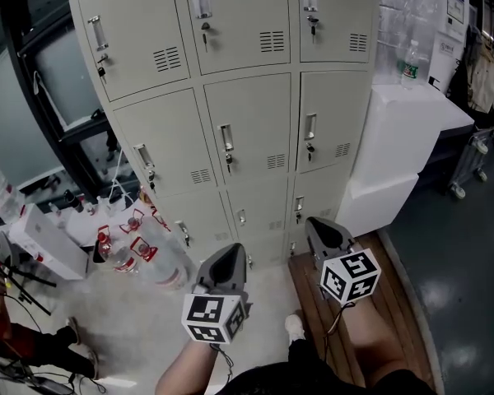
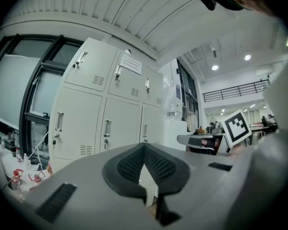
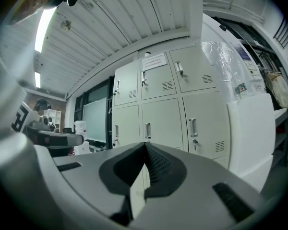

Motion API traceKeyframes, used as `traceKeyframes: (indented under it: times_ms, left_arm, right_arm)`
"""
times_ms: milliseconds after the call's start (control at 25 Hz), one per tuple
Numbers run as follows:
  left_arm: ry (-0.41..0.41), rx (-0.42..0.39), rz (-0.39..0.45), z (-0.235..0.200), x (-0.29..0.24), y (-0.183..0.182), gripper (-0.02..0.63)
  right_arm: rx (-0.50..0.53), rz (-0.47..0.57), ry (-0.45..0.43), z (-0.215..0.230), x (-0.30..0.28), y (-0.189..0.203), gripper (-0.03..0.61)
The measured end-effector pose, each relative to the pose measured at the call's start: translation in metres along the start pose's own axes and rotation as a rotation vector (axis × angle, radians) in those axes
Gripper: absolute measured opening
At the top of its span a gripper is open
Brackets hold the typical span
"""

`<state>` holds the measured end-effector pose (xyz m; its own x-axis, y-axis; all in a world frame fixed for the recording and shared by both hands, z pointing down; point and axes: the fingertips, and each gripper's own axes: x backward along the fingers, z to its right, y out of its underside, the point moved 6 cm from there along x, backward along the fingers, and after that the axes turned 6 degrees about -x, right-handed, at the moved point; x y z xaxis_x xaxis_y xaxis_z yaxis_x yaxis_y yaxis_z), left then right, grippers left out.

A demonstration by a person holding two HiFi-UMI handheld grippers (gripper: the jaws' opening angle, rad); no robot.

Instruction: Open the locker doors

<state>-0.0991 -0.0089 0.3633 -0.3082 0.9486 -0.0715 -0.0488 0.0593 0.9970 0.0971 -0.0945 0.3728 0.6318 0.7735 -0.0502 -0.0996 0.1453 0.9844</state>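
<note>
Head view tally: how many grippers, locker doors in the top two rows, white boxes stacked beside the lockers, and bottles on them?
Grippers: 2, left gripper and right gripper, both shut
Locker doors, top two rows: 6, all closed
White boxes: 2
Bottle: 1
Total: 11

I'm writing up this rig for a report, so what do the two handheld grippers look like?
The left gripper and right gripper match: matte grey shells with black, finely ribbed pads at the tips. Behind each sits a white cube printed with black square markers, and a thin dark cable trails from it.
</note>
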Motion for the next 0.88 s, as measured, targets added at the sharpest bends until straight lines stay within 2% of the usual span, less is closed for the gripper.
traceKeyframes:
  times_ms: [880]
  left_arm:
    - [-0.014,0.024,-0.006,-0.023,-0.214,-0.003,0.001]
  right_arm:
    - [0.017,-0.008,-0.026,0.160,-0.154,-0.026,0.002]
